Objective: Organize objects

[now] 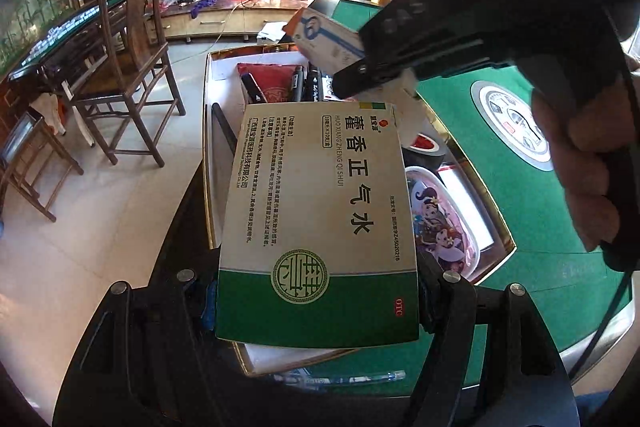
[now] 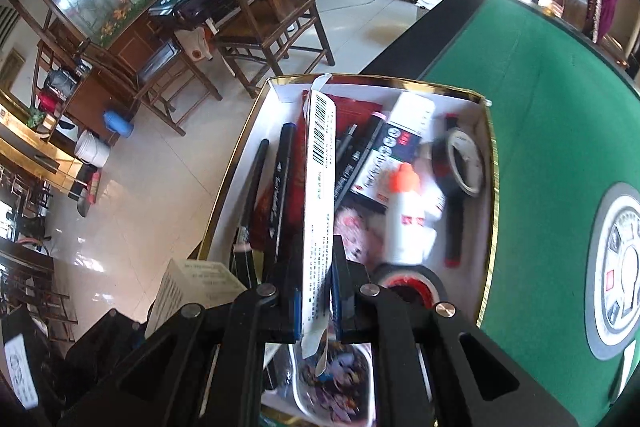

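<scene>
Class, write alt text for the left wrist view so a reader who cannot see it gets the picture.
The left hand-held gripper grips a green-and-white medicine box above an open gold-rimmed storage box of pens and tape on a green mahjong table. Upper right, the right hand-held gripper holds a small blue-and-white carton over the same box.

I'm in a home living room: a green-felt mahjong table under my grippers, wooden chairs ahead-left, a TV cabinet far ahead.
</scene>
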